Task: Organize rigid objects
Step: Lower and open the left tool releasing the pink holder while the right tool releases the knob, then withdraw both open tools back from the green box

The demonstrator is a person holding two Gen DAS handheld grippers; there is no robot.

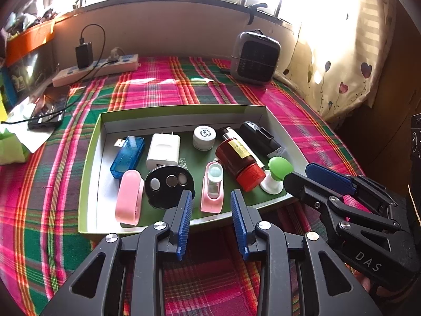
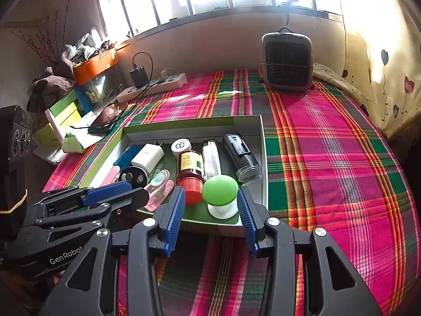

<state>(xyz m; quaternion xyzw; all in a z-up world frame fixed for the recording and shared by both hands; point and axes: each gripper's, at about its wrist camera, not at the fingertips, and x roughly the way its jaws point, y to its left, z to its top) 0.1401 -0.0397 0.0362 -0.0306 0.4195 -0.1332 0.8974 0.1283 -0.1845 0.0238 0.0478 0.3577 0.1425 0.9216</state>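
Small items lined up inside the shallow tray (image 1: 92, 142), apparently for sorting. Left gripper (image 1: 210, 202) open and empty near the pink holder (image 1: 212, 188). Right gripper (image 2: 209, 201) spread wide, framing the green mushroom stand (image 2: 220, 189) as if lining up a grasp.

The left hand-held gripper (image 1: 211, 205) is holding its jaws apart, gripping nothing. The right hand-held gripper (image 2: 209, 205) is likewise holding its jaws apart and empty, positioned just beside the left, fingers pointing forward.
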